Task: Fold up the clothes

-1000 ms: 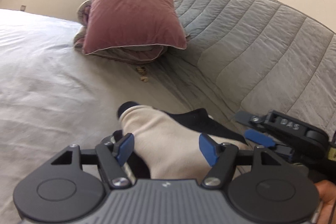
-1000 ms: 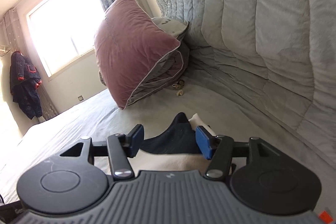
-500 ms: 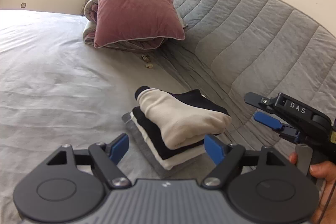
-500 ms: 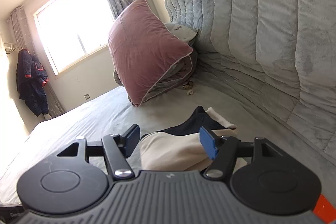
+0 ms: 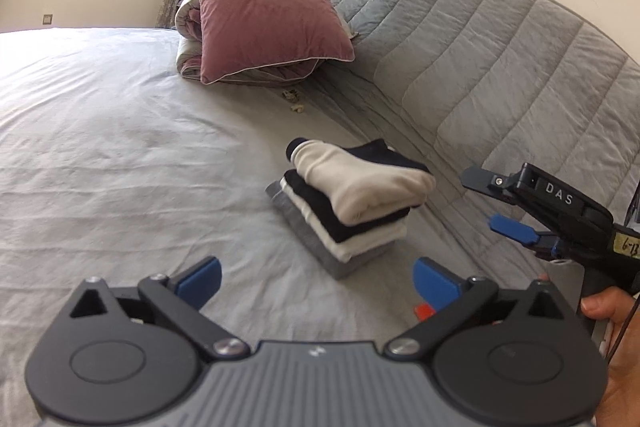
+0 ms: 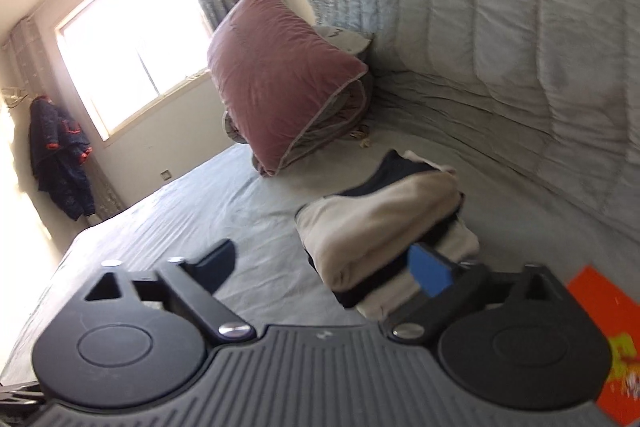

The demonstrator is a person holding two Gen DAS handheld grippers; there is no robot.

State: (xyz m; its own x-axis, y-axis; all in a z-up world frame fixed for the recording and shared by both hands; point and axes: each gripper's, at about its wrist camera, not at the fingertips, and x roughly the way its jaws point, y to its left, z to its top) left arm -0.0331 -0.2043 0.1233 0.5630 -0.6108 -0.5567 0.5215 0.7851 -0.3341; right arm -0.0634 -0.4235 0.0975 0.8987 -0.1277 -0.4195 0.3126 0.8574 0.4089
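- Stack (image 5: 352, 211) of folded clothes sits on the bed (image 5: 120, 155), close to the grey quilt (image 5: 480, 59) banked up along the far side. Layers from the bottom: grey, white, black, then a cream piece with a dark collar on top.
- Cream piece lies skewed across the layers below and bulges at its folded edge. Not squared to the stack.
- Left gripper (image 5: 316, 281): jaws opening, spread wide, nothing between them. It sits short of the stack, apart from it.
- Right gripper (image 6: 324, 267): jaws opening too, wide and empty. In the right wrist view the stack's near corner lies just beyond its blue pad (image 6: 430, 269); contact cannot be told. From the left view the same gripper (image 5: 492, 203) hangs to the right of the stack, clear of it.
- Judgement: the placing looks done and both tools are letting go.
- To do it well: draw both grippers away low and straight, so no pad snags the cream layer and drags it off.
- If tidying, nudge the cream piece square from both sides at once; a one-sided push would likely slide the stack toward the quilt.
- Pillow (image 5: 268, 3) stands well apart, no obstacle.
- Orange item (image 6: 604, 311) lies at the right, near the gripper; what it is cannot be told.
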